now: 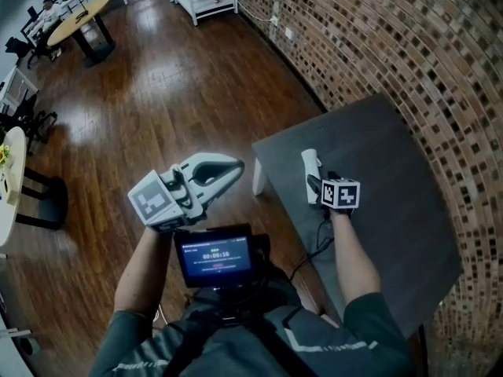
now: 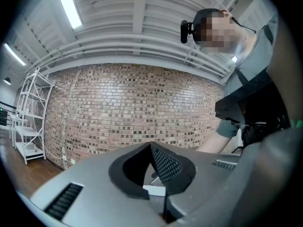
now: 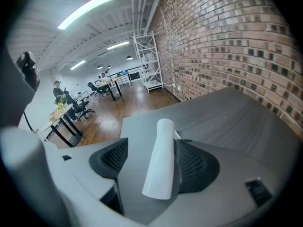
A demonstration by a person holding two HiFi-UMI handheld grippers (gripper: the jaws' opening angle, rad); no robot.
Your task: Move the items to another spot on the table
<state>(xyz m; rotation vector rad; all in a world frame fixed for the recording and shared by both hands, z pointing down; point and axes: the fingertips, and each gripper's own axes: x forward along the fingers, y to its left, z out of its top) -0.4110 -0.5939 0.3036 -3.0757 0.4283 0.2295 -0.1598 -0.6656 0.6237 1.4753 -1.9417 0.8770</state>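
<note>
between the wide-open jaws of our right gripper [image 3: 152, 161], the white tube [image 3: 161, 145] lies unheld, its length running along them.

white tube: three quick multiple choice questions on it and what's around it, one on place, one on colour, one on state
1. Where is the white tube?
A. on the wooden floor
B. on the table, near a corner
C. on the white shelf rack

2. What colour is the table top?
A. grey
B. white
C. red

3. How do the right gripper's jaws stand?
A. shut with nothing between
B. clamped on the tube
C. wide apart, tube between them

Answers:
1 B: the head view shows it on the table by the corner.
2 A: the head view and the right gripper view both show a plain grey top.
3 C: the right gripper view shows bare table between the left pad and the tube.
</note>
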